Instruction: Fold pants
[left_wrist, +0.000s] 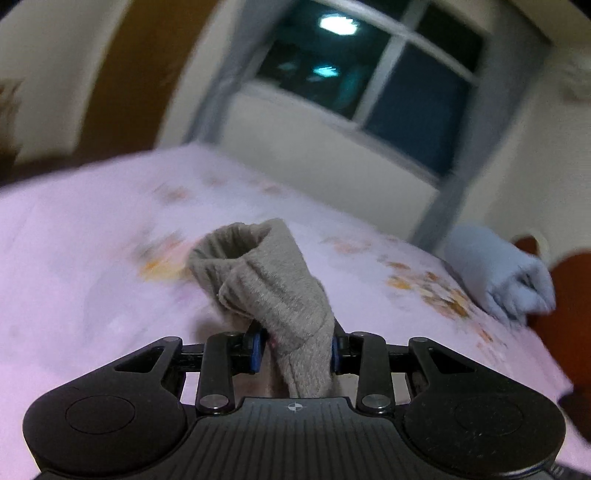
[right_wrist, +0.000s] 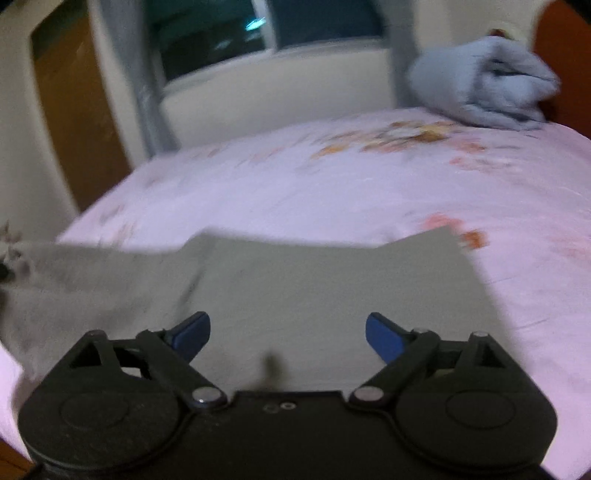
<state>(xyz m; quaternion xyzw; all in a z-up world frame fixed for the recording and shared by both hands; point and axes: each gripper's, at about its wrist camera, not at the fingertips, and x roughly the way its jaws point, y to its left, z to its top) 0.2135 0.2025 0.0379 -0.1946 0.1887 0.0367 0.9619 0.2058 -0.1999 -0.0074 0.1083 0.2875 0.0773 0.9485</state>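
We are partway through folding the pants (right_wrist: 332, 295). Our left gripper (left_wrist: 297, 349) pinches a bunched-up bit of the pants (left_wrist: 269, 288) between its blue pads, and the cloth sticks up in front of it like a soft tube. Our right gripper (right_wrist: 288, 332) has its jaws spread wide with nothing between them, and the pants lie flat on the bed (right_wrist: 332, 192) just under and ahead of it. From here that part looks like one neat, flat layer with straight edges, so we think at least one fold is made. The end in our left gripper is not laid down yet, so that fold is left to do.

The pants are grey-brown, thick and fuzzy with little ribs. The bed sheet is smooth and pink with orange flowers. A rolled blue blanket (right_wrist: 484, 85) sits far ahead, to the right.
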